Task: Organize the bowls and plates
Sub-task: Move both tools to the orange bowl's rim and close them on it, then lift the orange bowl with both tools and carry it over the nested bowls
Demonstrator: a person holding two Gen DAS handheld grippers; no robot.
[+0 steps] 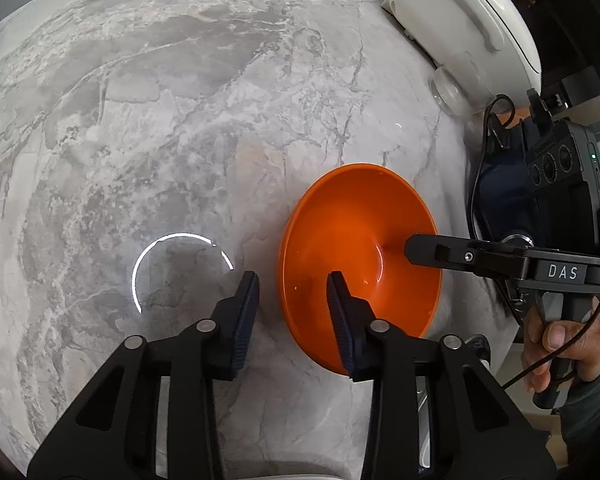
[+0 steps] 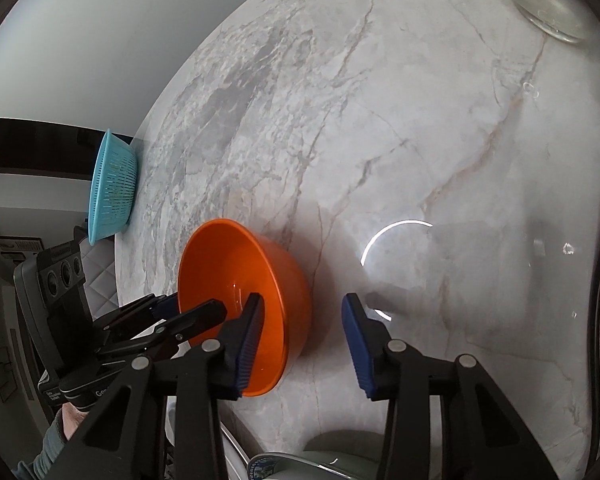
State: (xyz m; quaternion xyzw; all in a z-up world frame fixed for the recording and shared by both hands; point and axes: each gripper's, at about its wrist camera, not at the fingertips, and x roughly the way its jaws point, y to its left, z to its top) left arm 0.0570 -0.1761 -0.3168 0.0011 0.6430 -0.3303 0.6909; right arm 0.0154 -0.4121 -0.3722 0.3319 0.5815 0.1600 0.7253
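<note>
White letters "DAS" stand on the right hand-held gripper.

Black left gripper, blue ribbed pads, silver screws; right gripper marked "DAS".

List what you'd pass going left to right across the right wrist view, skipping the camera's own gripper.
left gripper → blue colander → orange bowl → bright ring reflection on the marble table → clear glass dish at the top right.

My left wrist view looks steeply down, close over the marble surface; my right wrist view looks down from the opposite side. Both share the orange bowl.
</note>
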